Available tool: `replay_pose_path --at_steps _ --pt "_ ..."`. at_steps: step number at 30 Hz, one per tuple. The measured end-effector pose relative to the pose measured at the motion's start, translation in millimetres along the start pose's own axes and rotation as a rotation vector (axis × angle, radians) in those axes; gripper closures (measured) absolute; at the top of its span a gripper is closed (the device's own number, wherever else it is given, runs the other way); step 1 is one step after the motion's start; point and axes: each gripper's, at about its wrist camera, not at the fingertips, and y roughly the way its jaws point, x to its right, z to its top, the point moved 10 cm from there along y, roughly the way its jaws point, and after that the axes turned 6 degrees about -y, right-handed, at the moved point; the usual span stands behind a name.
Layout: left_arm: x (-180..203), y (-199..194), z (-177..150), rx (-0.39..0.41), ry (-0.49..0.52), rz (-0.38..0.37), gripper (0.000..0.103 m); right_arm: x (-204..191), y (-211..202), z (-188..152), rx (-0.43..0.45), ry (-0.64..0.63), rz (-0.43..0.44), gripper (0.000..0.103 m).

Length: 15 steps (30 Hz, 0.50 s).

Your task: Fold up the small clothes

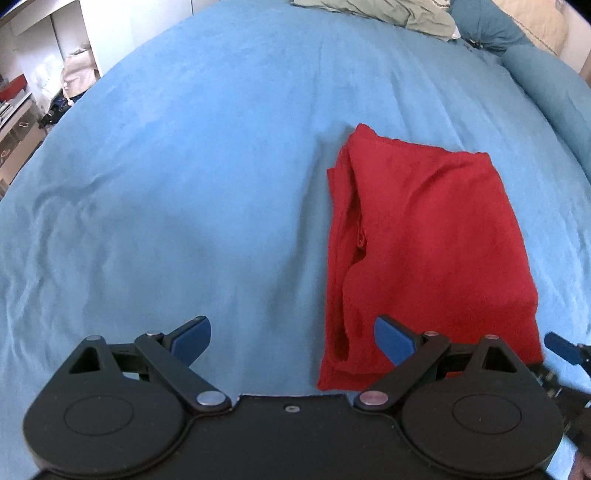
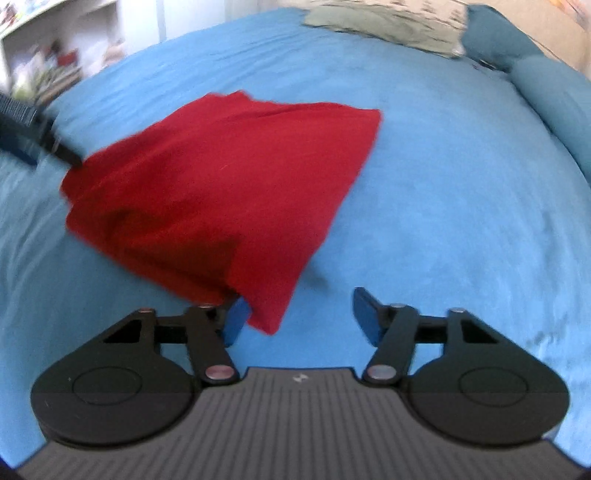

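We find the red garment (image 1: 424, 251) already folded into a compact rectangle on the blue bedspread (image 1: 184, 184), with both the left gripper (image 1: 291, 338) and right gripper (image 2: 297, 314) spread and empty, so we judge little remains beyond perhaps a final fold.

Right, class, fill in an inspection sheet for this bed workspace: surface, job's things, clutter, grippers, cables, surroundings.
Surface: blue bedspread, lightly wrinkled.
Job's things: red garment, folded into a rough rectangle, lying flat on the bedspread.
Clutter: olive-green cloth crumpled at the far edge; teal pillows at far right.
Grippers: left gripper has its jaws open, right jaw over the garment's near edge; right gripper has its jaws open, with the garment's near corner by the left jaw.
Cables: nothing seen.
Surroundings: white shelving at left holding assorted items, too blurred to identify.
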Motion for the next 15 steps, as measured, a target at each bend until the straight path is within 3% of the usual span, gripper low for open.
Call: replay_pose_path --at_steps 1,2,5,8,11,15 --pt "1 1 0 -0.001 0.002 0.001 0.006 2 -4 4 0.021 0.033 0.016 0.07" --pt "2 2 0 -0.003 0.004 0.004 0.006 5 -7 8 0.039 0.064 0.036 0.083" --pt "7 3 -2 -0.009 0.017 -0.008 0.005 21 -17 14 0.081 0.167 0.031 0.083" --pt "14 16 -10 -0.039 0.065 0.0 0.005 31 -14 0 0.041 0.228 0.025 0.083" --pt "12 37 -23 -0.083 0.128 0.072 0.004 19 -2 -17 -0.021 0.16 0.05 0.083" --pt "4 50 -30 -0.078 0.12 0.079 0.0 12 2 -29 -0.057 0.113 0.079 0.077"
